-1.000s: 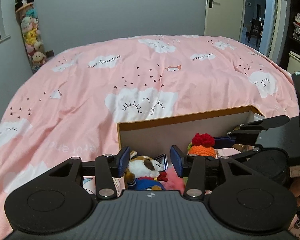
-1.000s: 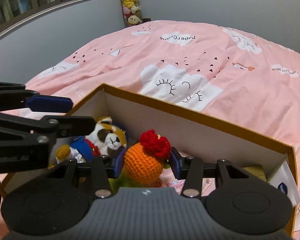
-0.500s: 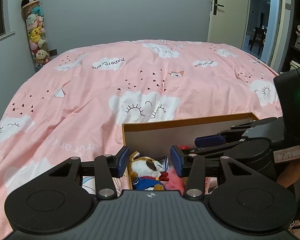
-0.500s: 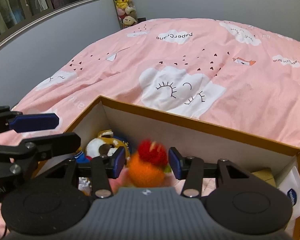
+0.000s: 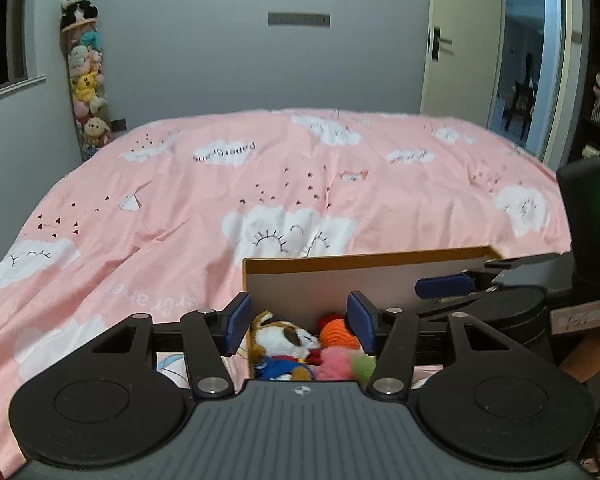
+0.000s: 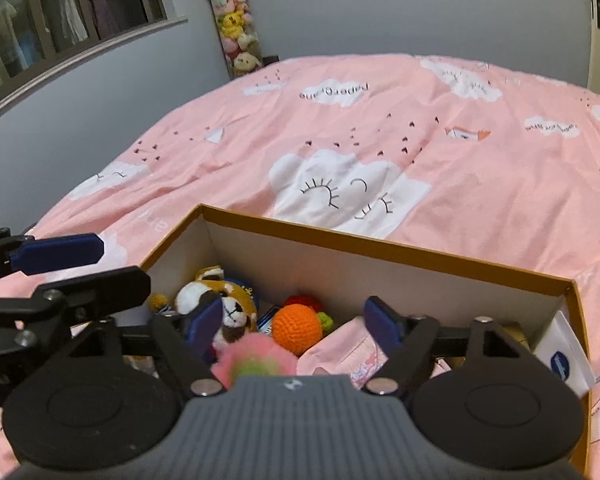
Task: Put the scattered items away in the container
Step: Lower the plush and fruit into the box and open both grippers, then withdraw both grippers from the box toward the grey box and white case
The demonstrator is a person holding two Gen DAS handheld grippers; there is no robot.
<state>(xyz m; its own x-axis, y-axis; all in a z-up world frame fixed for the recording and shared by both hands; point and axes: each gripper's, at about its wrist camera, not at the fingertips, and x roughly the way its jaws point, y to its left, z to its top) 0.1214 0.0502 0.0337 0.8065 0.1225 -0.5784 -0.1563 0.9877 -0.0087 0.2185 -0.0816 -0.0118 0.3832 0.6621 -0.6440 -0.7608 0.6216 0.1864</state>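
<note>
The cardboard box w/ brown rim and white inner walls sits on the bed, on a pink cloud-print duvet, at the near edge.

R gripper hangs over the box's near side, fingers spread wide and opening – nothing pinched. The orange crochet toy w/ red top lies on the box floor, seen in the gap between the fingers but below and beyond them, touching neither pad. Just left of it lies the brown-and-white plush dog, partly hidden by the left finger. A fuzzy pink-green pompom sits nearer, against the gripper body. Pink printed cloth lies to the right inside the box; a white packet w/ blue logo leans at the far-right wall.

L gripper hovers at the box's left near corner, fingers apart and opening – empty. In its view the dog and orange toy lie in the box below the gap, no contact. R gripper's blue pad shows at right, over the box.

Far left corner of room: a tall column of plush toys, panda on top.
</note>
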